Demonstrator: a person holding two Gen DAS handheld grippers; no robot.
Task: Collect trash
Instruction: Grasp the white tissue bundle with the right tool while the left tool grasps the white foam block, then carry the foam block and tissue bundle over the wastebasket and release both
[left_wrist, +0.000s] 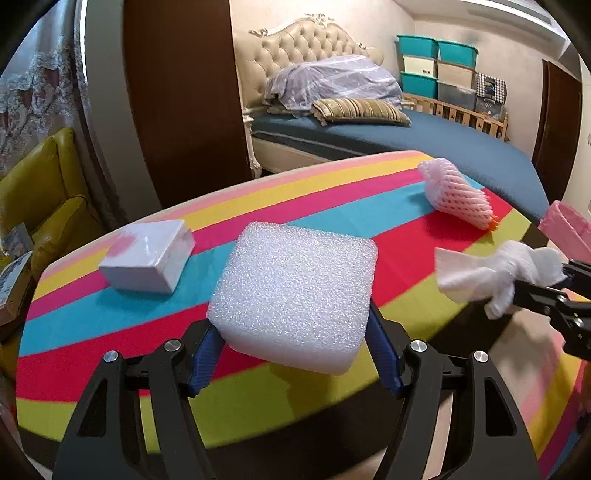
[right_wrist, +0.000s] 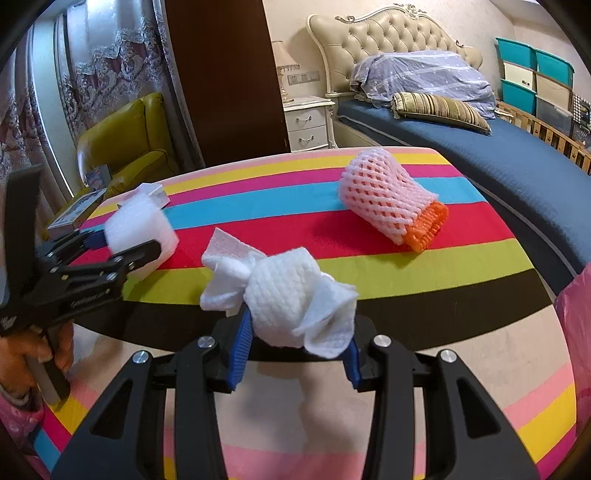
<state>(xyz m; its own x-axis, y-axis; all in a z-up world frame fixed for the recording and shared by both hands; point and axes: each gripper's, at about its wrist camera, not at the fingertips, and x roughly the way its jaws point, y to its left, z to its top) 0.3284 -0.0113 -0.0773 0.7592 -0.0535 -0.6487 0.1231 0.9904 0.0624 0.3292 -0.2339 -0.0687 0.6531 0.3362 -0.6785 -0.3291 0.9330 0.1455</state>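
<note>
My left gripper (left_wrist: 291, 354) is pinching a white foam block (left_wrist: 295, 295). Its two blue fingers (left_wrist: 205, 356) press on the block's two sides, and the block is up in the air, over the near edge of the striped table (left_wrist: 332, 206). In the right wrist view I see the same block (right_wrist: 138, 230) at the left, held in that gripper (right_wrist: 122, 247), with a hand (right_wrist: 33, 350) on the handle below.

My right gripper (right_wrist: 295, 354) is squeezing a crumpled white paper towel (right_wrist: 284, 299). It has a bit of white netting around its middle. It hangs off the table, just past the near edge. From the left wrist view, the towel (left_wrist: 491, 273) and the right gripper (left_wrist: 532, 288) show at the right side.

A pink foam net sleeve (right_wrist: 384, 199) lies on the table near the far right corner, on the red and blue stripes. An orange net (right_wrist: 428, 225) sticks out of its near end. The left view shows the sleeve (left_wrist: 454, 192) well apart from both grippers.

A small white box (left_wrist: 147, 254) sits on the table near the left edge. A pink bag (left_wrist: 565, 229) shows at the right, just beside the table's right edge. Behind the table I see a bed (right_wrist: 517, 166) with a blue cover and a yellow chair (right_wrist: 125, 144).
</note>
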